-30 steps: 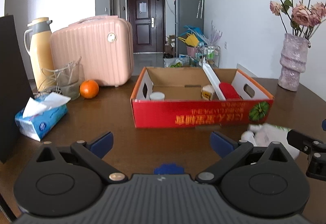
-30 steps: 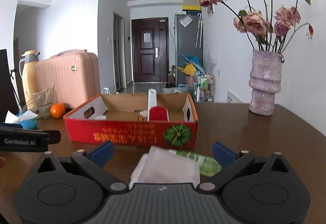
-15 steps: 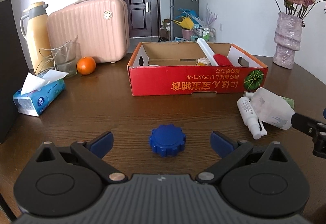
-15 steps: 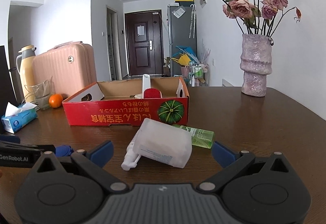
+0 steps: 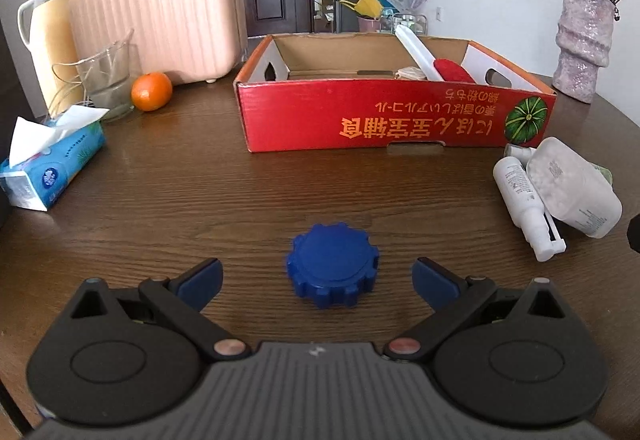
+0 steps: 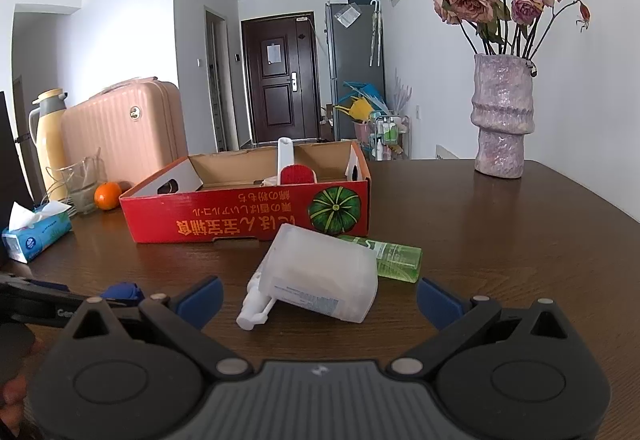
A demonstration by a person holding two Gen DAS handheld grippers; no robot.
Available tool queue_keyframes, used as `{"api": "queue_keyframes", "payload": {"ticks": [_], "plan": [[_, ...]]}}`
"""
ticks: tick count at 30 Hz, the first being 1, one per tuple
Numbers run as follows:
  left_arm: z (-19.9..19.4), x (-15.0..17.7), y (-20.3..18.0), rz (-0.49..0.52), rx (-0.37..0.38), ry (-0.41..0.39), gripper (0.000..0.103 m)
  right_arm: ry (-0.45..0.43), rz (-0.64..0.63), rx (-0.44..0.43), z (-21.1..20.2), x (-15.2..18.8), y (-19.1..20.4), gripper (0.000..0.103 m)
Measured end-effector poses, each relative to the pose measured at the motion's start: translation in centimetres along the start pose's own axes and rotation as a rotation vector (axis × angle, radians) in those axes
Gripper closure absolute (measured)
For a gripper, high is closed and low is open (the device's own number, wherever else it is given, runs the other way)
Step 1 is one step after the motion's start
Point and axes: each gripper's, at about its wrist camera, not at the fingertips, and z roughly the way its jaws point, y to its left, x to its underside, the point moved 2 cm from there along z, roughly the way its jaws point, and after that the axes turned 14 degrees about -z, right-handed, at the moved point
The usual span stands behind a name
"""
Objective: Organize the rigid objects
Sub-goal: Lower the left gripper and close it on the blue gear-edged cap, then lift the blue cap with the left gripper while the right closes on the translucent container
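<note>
A blue ridged cap [image 5: 333,263] lies on the brown table, just ahead of my open left gripper [image 5: 316,280] and between its fingers' line. A translucent white bottle [image 6: 324,272] lies on its side before my open right gripper [image 6: 318,298], with a white pump bottle [image 6: 256,310] and a green bottle [image 6: 394,254] beside it. The same translucent bottle [image 5: 572,188] and pump bottle [image 5: 528,200] show at the right of the left wrist view. Behind them stands a red cardboard box [image 5: 394,120] holding a white-handled red brush [image 5: 430,62]; the box [image 6: 248,216] faces both views.
A tissue pack [image 5: 52,168], an orange [image 5: 152,91], a glass jug [image 5: 106,80], a yellow thermos [image 5: 48,36] and a pink suitcase [image 5: 160,16] stand at the left. A purple vase with dried roses [image 6: 502,120] stands at the back right.
Both grippers have pulled back and tilted downward, so the blue cap and the bottles now sit further ahead in full view. Both stay open; nothing on the table has moved.
</note>
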Motion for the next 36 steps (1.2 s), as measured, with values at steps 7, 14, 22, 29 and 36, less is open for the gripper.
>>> {"api": "queue_keyframes", "payload": {"ticks": [7,14,22,29,36], "plan": [[0.7,-0.1,-0.2,0.004,0.039,0.031,0.026,0.015,0.000,0.005,0.5,0.1,0.0,0.000],[0.5,0.2,-0.4,0.017,0.064,0.036,0.051,0.040,-0.001,0.012,1.2,0.4,0.1,0.000],[-0.8,-0.1,-0.3,0.023,0.073,-0.016,0.051,0.053,0.008,0.018,1.7,0.6,0.1,0.000],[-2.8,-0.7,0.2,0.010,0.088,-0.094,0.051,0.052,0.014,0.024,1.9,0.7,0.0,0.000],[-4.1,-1.2,1.0,-0.015,0.099,-0.136,0.051,0.041,0.019,0.009,2.1,0.4,0.1,0.000]]}}
